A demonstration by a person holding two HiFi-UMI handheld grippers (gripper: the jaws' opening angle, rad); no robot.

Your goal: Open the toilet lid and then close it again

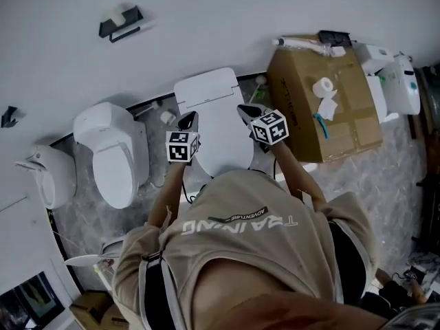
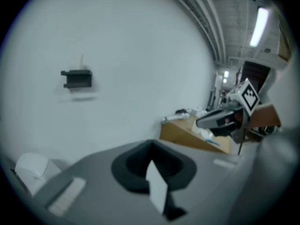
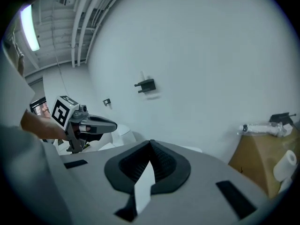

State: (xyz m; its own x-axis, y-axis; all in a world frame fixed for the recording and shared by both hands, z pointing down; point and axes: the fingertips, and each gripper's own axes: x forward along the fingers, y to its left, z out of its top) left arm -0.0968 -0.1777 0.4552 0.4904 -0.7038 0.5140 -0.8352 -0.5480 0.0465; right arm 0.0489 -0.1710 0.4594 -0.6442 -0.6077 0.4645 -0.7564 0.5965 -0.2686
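head view looks down a white wall (image 1: 206, 19) onto a person in a beige shirt standing square to a white toilet (image 1: 206, 91). its cistern is far, against the wall, and its lid (image 1: 223, 139) lies down, flat and shut. the lid's long axis runs from the hinge at the far end toward the person, and its near front edge is hidden under the shirt. a cardboard box (image 1: 357, 122) stands to the right and a second toilet (image 1: 117, 160) to the left.

the left gripper (image 1: 187, 117) is held over the lid's left edge and the right gripper (image 1: 245, 108) over its right edge, so the lid lies between and below them. both point far, at the wall, and neither touches the lid. each claw is pressed together with nothing in it; each gripper view shows the other's tips meeting in a point.

neither hand looks clearly nearer. opening likely means dropping one claw down and back toward the near edge, since lifting happens opposite the hinge.

smaller things: a toilet paper roll (image 1: 323, 86) on the box and a black holder (image 1: 120, 25) on the wall.
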